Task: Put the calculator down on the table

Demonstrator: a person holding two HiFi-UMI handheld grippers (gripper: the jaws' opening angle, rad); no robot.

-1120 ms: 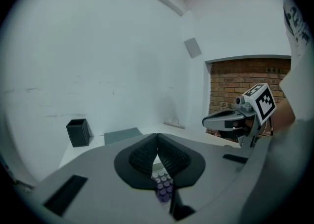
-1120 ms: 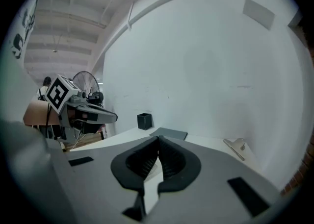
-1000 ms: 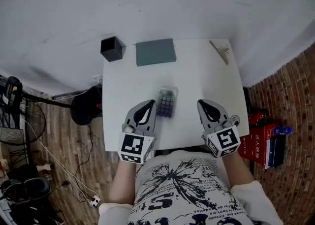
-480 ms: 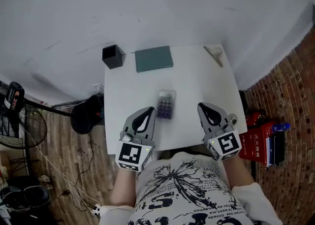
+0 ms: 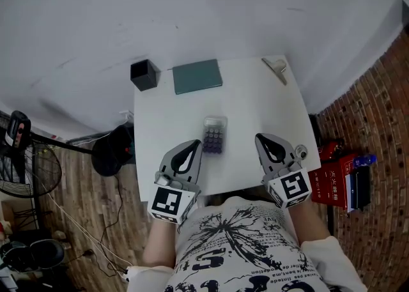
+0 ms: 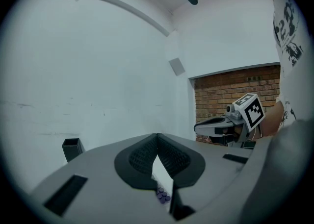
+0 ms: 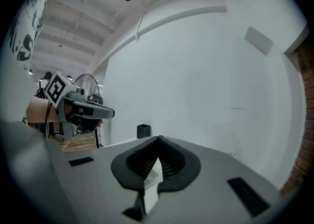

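1. Writing: the red box (image 5: 335, 182) on the floor at right frame edge carries white print, too small to read. The person's shirt (image 5: 239, 246) has a black graphic with large letters, cut off by the bottom edge. No brand legible on the calculator (image 5: 215, 135). Each gripper's cube shows only a black-and-white square marker
2. Hard to make out: small pale clip-like item (image 5: 276, 68) at the table's upper right corner, kind unclear. In the left gripper view only a few purple keys (image 6: 162, 196) show through the gap under the pads; the right gripper view shows just a pale sliver of the calculator there
3. Calculator: lies flat near the middle of the white table (image 5: 255, 105), long axis running top-to-bottom in the head view, display end toward the top, purple keys toward the person
4. Left gripper (image 5: 190, 148): jaws closed pad to pad, nothing between them, tips near the calculator's lower left
5. Right gripper (image 5: 267, 142): jaws likewise closed and empty, well right of the calculator
6. Table's top edge: black open box (image 5: 144, 74), grey-green pad (image 5: 197, 76) beside it
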